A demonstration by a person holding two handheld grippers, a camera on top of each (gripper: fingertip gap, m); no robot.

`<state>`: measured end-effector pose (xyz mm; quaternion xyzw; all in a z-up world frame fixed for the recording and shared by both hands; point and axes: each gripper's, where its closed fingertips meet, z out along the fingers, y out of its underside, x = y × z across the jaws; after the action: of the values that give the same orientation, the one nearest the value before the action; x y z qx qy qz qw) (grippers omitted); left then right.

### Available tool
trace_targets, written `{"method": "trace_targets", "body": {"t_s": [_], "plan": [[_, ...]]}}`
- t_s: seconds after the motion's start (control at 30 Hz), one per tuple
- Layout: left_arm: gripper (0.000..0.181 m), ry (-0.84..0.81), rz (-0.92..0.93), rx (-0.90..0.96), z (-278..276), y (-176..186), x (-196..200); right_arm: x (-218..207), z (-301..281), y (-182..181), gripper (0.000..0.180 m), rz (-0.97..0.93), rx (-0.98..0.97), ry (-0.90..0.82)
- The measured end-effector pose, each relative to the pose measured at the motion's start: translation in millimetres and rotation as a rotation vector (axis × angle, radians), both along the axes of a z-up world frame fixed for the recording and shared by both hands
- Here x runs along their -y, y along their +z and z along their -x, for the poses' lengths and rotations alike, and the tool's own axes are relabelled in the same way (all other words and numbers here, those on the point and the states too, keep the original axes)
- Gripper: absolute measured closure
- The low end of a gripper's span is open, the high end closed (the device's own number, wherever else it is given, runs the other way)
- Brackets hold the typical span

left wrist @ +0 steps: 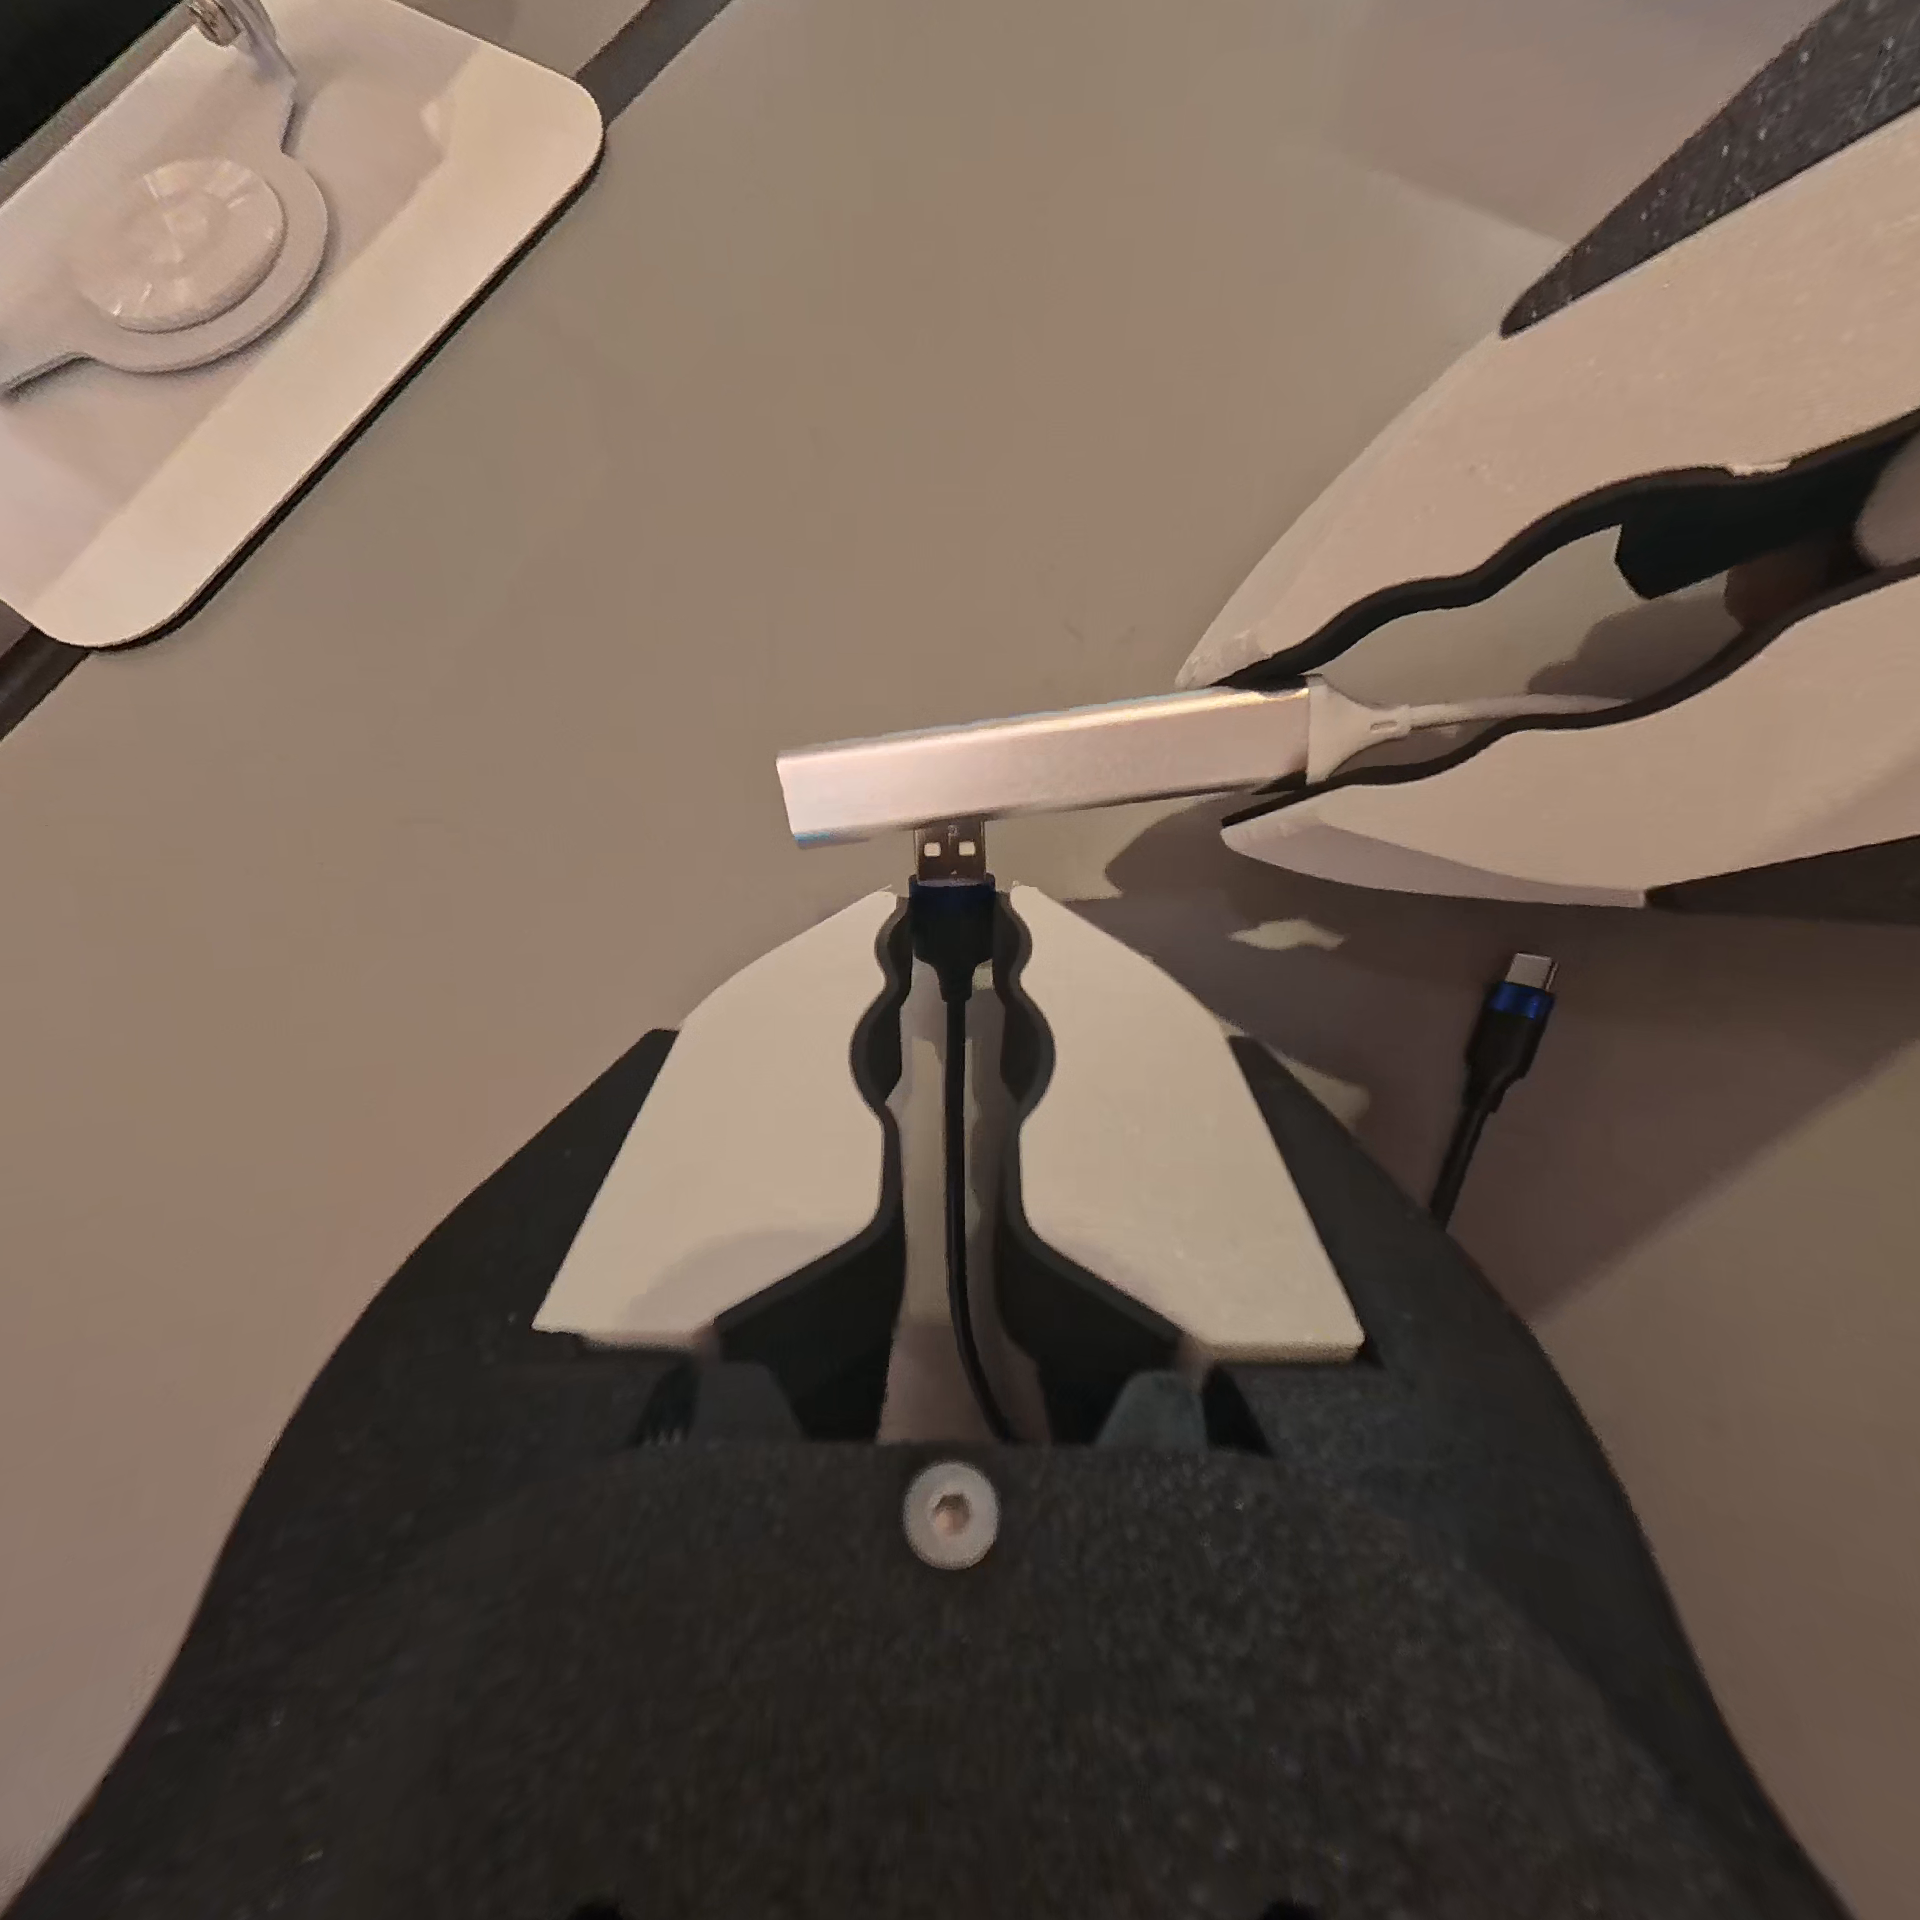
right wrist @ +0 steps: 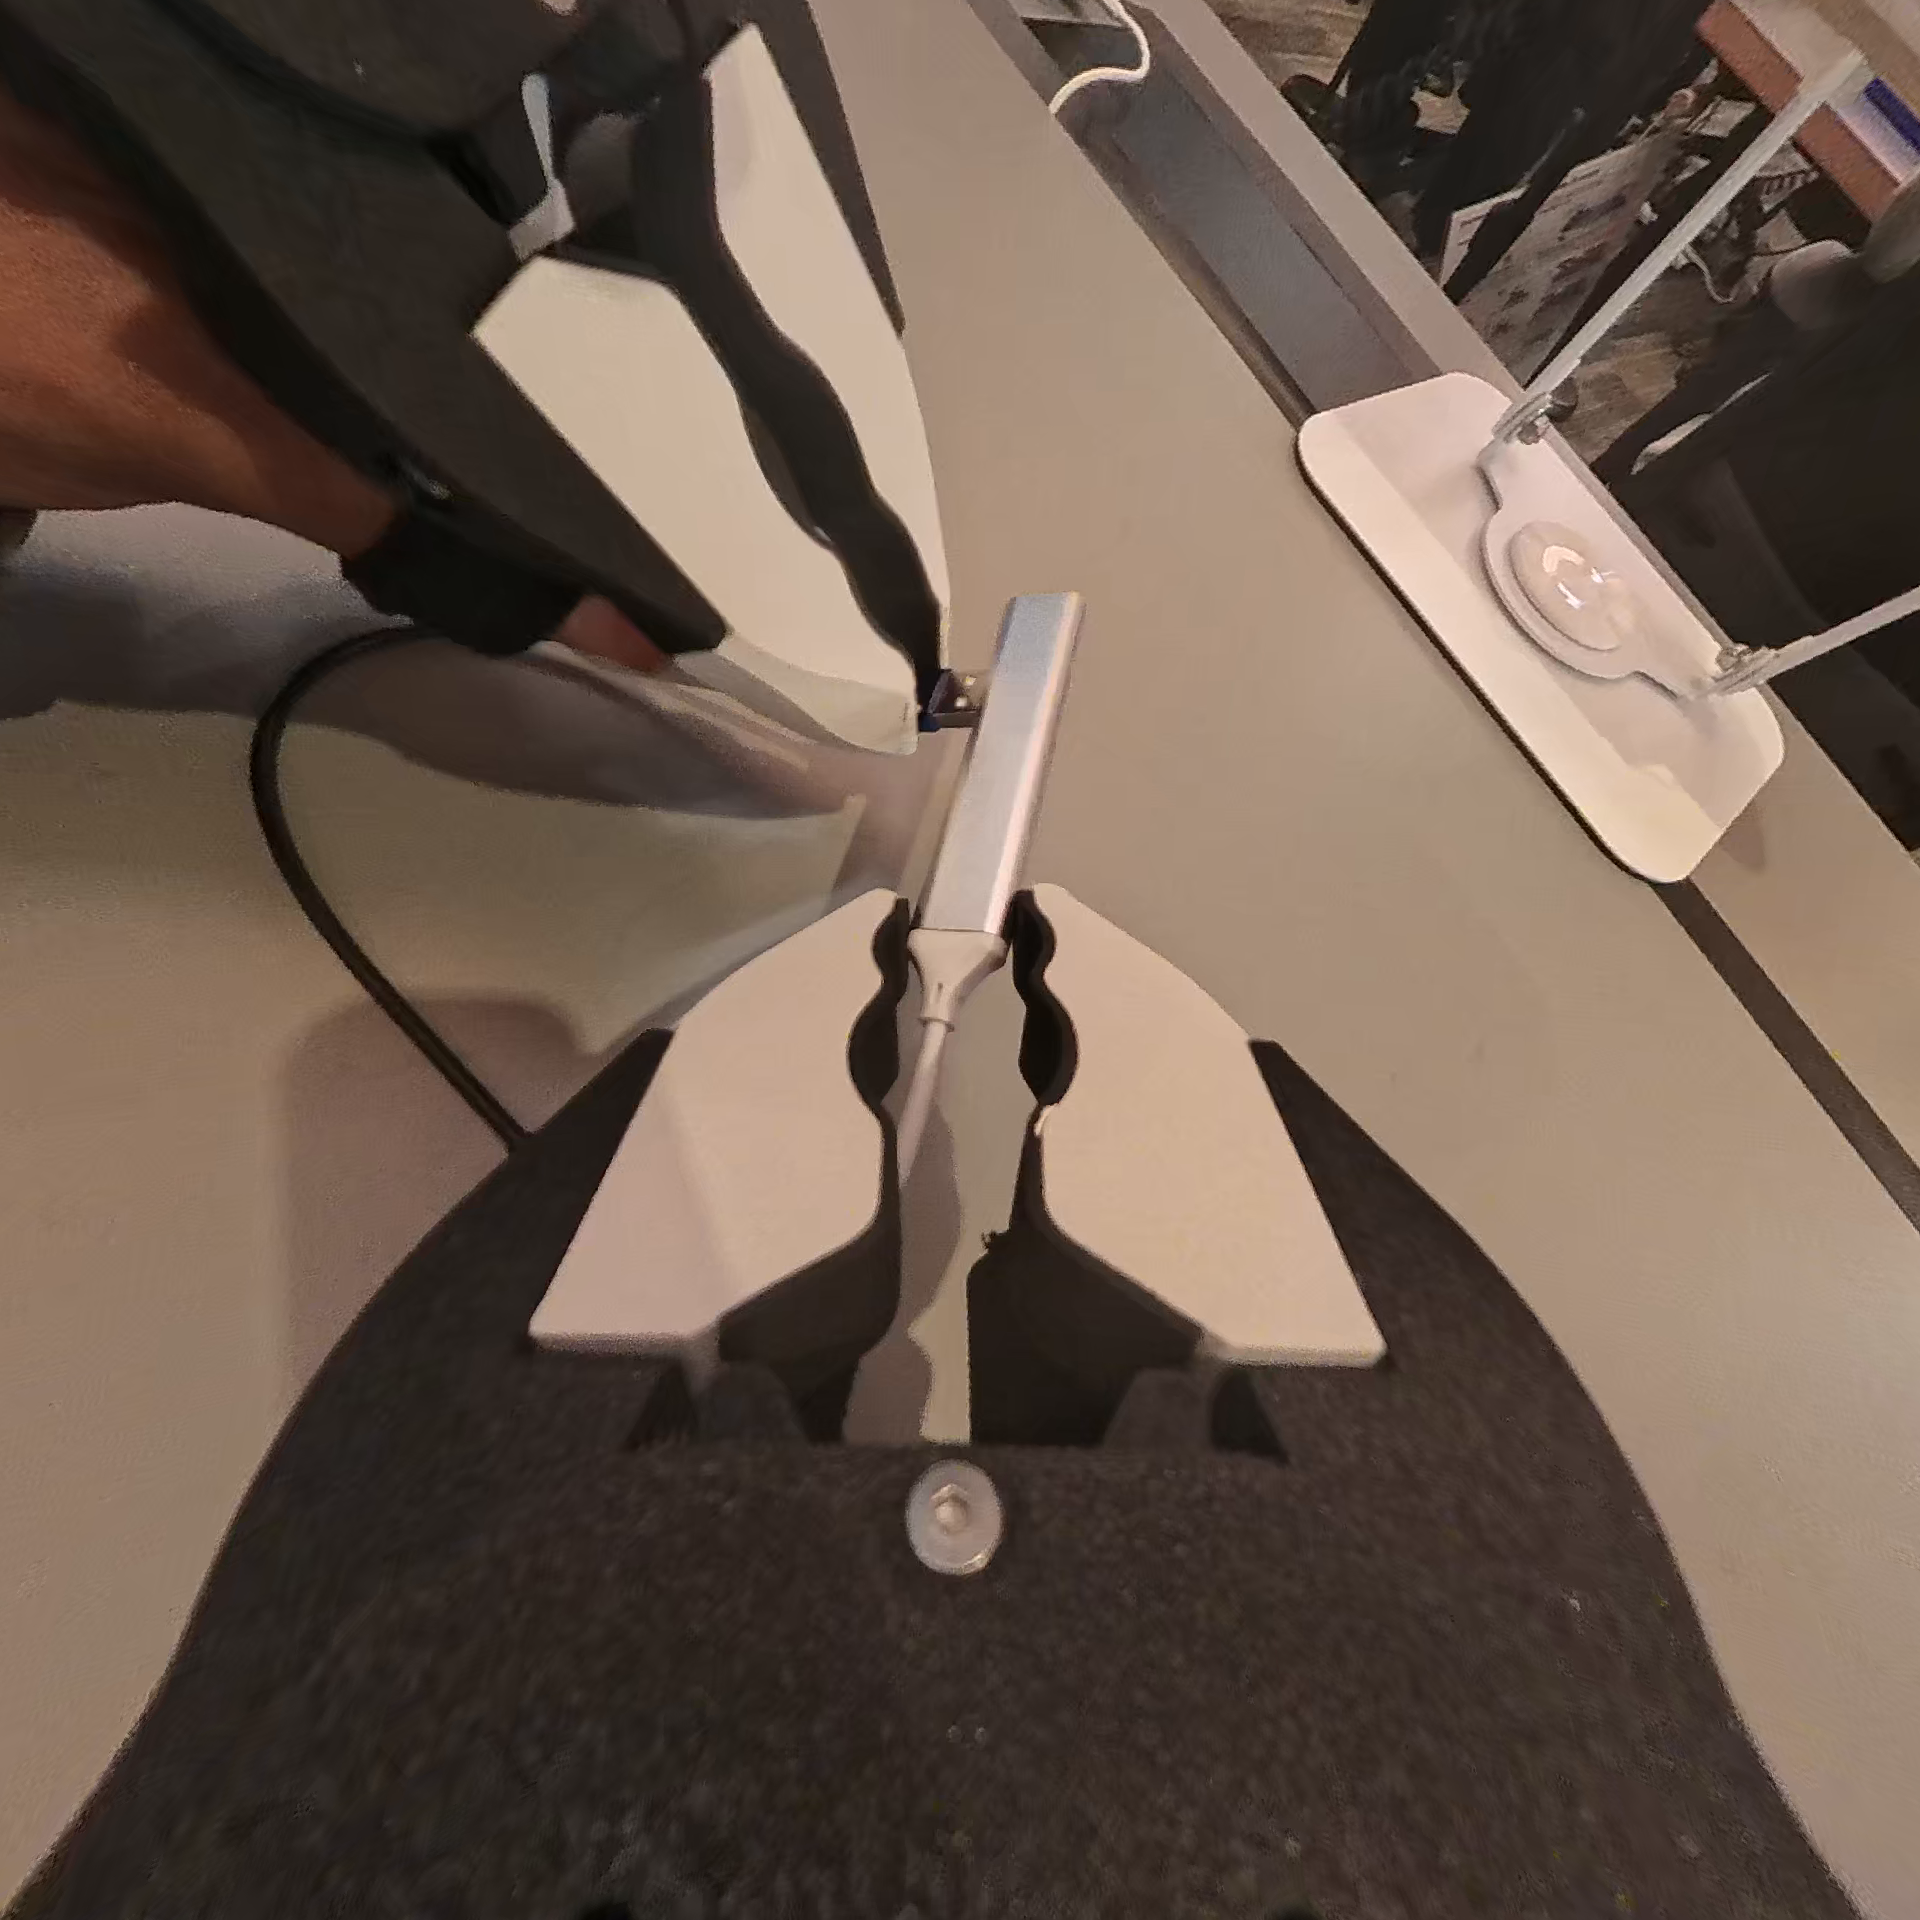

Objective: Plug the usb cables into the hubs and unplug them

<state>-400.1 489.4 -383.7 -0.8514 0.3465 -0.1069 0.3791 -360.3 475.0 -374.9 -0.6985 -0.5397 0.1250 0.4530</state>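
Observation:
My left gripper [left wrist: 952,891] is shut on the blue-collared USB-A plug [left wrist: 950,854] of a black cable [left wrist: 962,1195]. The plug's metal tip touches the side of a silver hub [left wrist: 1039,753]; how deep it sits I cannot tell. My right gripper [right wrist: 961,920] is shut on the hub's cable end, where its white cord [right wrist: 925,1049] leaves it. In the right wrist view the hub [right wrist: 1008,769] points away from me and the plug [right wrist: 954,698] meets its left side, held by the left gripper [right wrist: 914,665]. The right gripper [left wrist: 1262,748] also shows in the left wrist view.
The black cable's other end, a blue-collared USB-C plug [left wrist: 1527,987], lies on the grey table [left wrist: 831,468]. A white lamp base [left wrist: 260,312] stands at the table's far edge, also seen in the right wrist view [right wrist: 1538,623]. A person's gloved hand [right wrist: 468,592] holds the left gripper. The gap from one gripper's tips to the other's is roughly 5 centimetres. Both grippers' tips are roughly 30 centimetres from the white lamp base [left wrist: 260,312]. It turns up in the right wrist view [right wrist: 1519,607] as well.

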Motion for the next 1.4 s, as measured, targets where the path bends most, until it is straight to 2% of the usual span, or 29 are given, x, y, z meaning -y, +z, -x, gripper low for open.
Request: {"method": "trace_targets", "body": {"t_s": [0.4,0.67,1.03,1.4], "plan": [[0.167,0.068,0.01,0.062,2,6,-1,2,7,1,0.161,-0.044,0.004,-0.019],[0.167,-0.012,-0.112,-0.104,3,10,-2,6,6,-1,0.16,-0.039,0.015,0.038],[0.165,0.015,-0.038,-0.056,5,-3,-4,-5,3,0,0.163,0.08,-0.095,-0.053],[0.144,0.087,0.0,-0.004,11,-5,-6,-12,-3,6,0.163,0.138,-0.184,-0.103]]}}
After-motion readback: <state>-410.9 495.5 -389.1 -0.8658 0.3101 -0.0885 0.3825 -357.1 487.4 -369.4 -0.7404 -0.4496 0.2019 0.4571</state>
